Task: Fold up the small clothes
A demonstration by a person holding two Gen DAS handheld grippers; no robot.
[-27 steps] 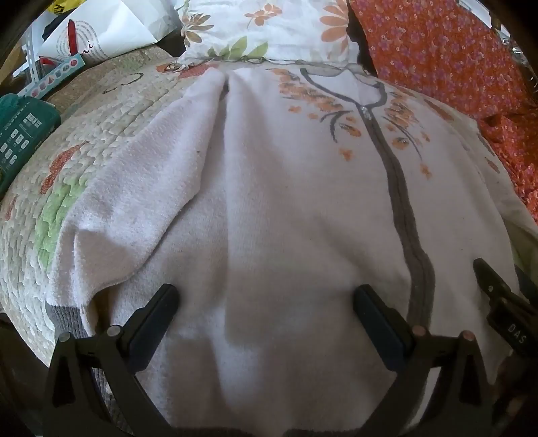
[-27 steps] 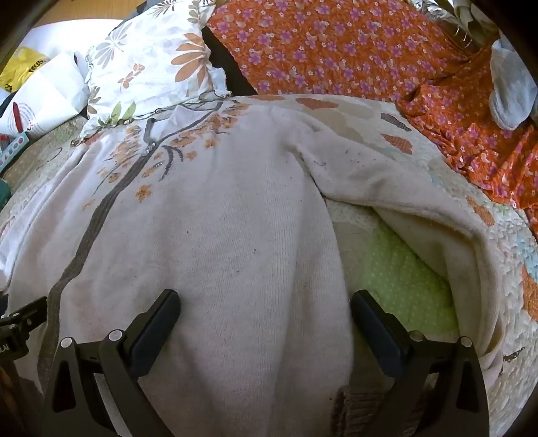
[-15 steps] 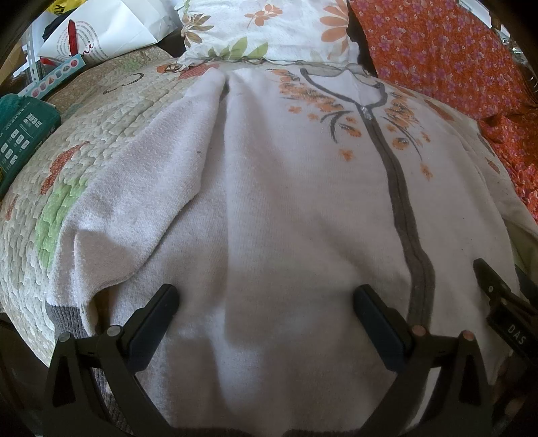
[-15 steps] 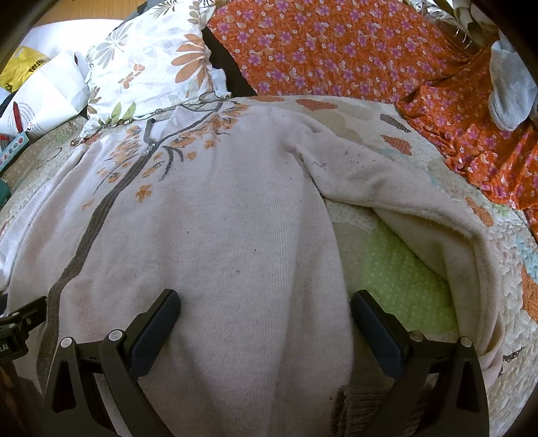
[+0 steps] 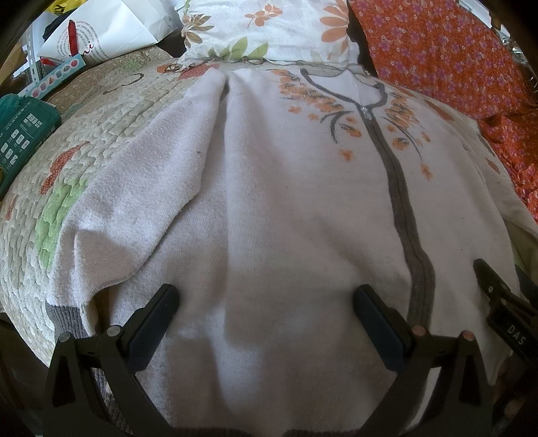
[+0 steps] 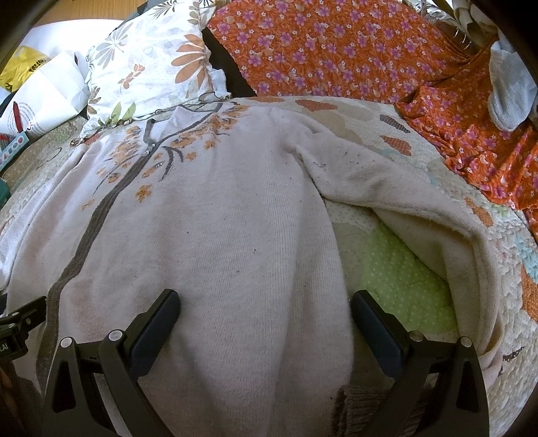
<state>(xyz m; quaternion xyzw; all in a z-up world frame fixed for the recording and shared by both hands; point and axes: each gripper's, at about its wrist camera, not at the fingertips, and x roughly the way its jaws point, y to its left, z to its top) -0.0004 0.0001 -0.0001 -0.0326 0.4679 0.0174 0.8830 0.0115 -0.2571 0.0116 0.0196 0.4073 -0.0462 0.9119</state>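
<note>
A pale pink knit cardigan (image 5: pixel 285 201) with a grey zip band and orange flower print lies front up on a quilted bedspread (image 5: pixel 84 141); it also shows in the right wrist view (image 6: pixel 218 235). Both sleeves lie along its sides: one on the left (image 5: pixel 141 188), one on the right (image 6: pixel 403 195). My left gripper (image 5: pixel 265 302) is open over the cardigan's lower left part, near the hem. My right gripper (image 6: pixel 264 306) is open over the lower right part, its right finger by the side edge. Neither holds anything.
A floral pillow (image 5: pixel 269 30) lies beyond the collar. Orange flowered fabric (image 6: pixel 336 50) covers the far right. A white paper bag (image 5: pixel 101 30) and a green box (image 5: pixel 20 134) sit at the left. A grey sock (image 6: pixel 511 87) lies far right.
</note>
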